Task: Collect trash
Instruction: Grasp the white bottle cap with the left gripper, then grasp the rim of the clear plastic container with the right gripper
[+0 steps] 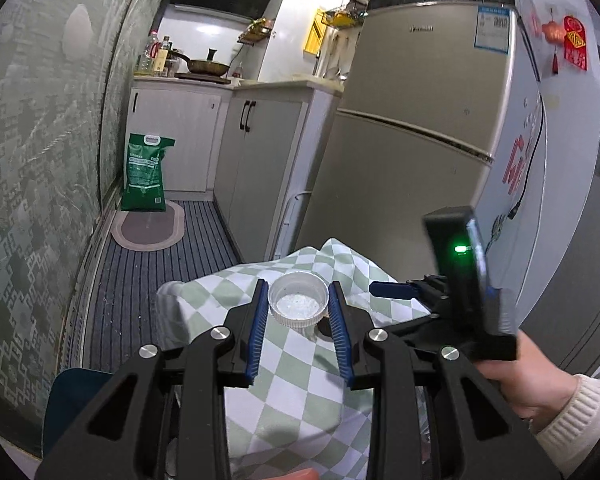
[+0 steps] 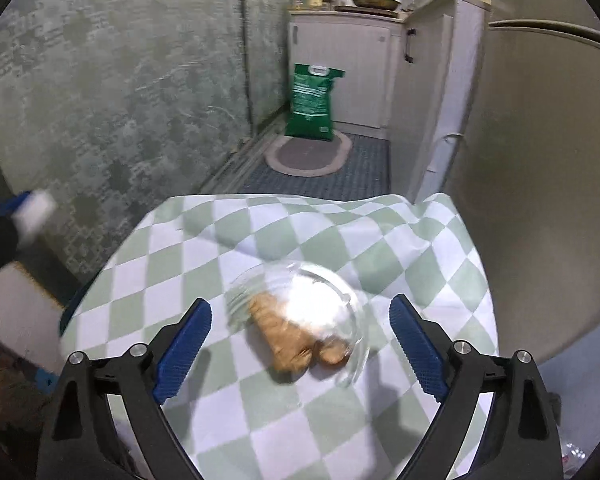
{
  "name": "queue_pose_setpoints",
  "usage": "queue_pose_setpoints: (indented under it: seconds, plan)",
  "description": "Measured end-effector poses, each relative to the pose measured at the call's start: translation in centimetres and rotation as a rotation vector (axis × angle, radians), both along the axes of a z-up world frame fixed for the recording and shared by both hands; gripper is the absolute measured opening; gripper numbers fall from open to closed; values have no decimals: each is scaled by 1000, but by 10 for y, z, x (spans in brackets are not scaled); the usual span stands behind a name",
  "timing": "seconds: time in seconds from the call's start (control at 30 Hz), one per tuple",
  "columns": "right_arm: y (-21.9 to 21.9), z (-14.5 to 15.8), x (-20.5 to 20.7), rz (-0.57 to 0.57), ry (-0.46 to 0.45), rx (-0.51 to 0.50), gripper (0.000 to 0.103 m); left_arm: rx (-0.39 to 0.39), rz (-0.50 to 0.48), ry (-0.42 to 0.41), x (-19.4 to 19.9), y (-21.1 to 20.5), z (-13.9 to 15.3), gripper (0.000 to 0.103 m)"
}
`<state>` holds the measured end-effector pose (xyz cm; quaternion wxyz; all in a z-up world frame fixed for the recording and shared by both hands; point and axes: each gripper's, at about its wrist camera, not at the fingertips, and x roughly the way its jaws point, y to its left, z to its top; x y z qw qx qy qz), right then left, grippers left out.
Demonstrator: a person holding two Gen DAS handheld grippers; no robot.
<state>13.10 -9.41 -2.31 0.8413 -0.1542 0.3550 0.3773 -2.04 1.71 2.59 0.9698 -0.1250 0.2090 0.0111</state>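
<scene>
Holding a small clear plastic cup (image 1: 299,305) between its blue ribbed fingers (image 1: 260,328), the left gripper (image 1: 298,320) is seen closed on the cup's ribbed rim; the cup is carried above the checked cloth, not resting on it. White granular residue is noted in its base. In the right wrist view the same cup appears only as a blurred white shape at far left, so its detail cannot be read there.

Further right, a shallow clear bowl or lid (image 2: 300,320) lies on the green-and-white checked tablecloth (image 2: 420,248) covering the surface. Tan, lumpy pieces (image 2: 288,340), possibly ginger or food scraps, are seen under or within it; motion blur prevents a firmer reading. The right gripper (image 2: 300,340) is held with fingers (image 2: 418,348) spread wide on either side of this item, touching nothing.

Progress is judged early to middle: one piece of trash is picked up but not yet discarded, one remains on the surface. No bin is visible in either view.
</scene>
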Motion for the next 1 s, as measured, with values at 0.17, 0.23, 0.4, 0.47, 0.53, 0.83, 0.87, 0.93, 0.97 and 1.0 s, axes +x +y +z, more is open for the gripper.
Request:
queue_pose_setpoints:
  seconds: [0.17,0.23,0.4,0.47,0.53,0.83,0.87,0.93,0.97,1.0]
  plan:
    - [2,-9,15,-78,88,44,92,0,3,-6,-12,8,4,32]
    - [5,-10,15,-95,100,52,92,-2,7,-3,-15,11,4,33]
    - [14,-13,13,-141,106,33,92,-16,21,-45,-29,19,10,33]
    - [19,-15,10,-150,90,13,92,-16,26,-69,-36,22,13,33]
    - [21,-17,9,-151,79,-3,92,-21,26,-76,-39,24,15,33]
    - [16,-15,14,-150,85,14,64,-4,32,-92,-43,22,19,33]
    - [16,-15,13,-148,84,13,60,-3,31,-94,-44,22,20,33]
    - [15,-14,13,-144,86,17,56,-3,29,-95,-44,21,20,33]
    - [14,-13,13,-140,91,25,53,-3,28,-94,-44,21,20,33]
    - [14,-13,14,-133,98,30,51,-3,26,-91,-43,21,20,33]
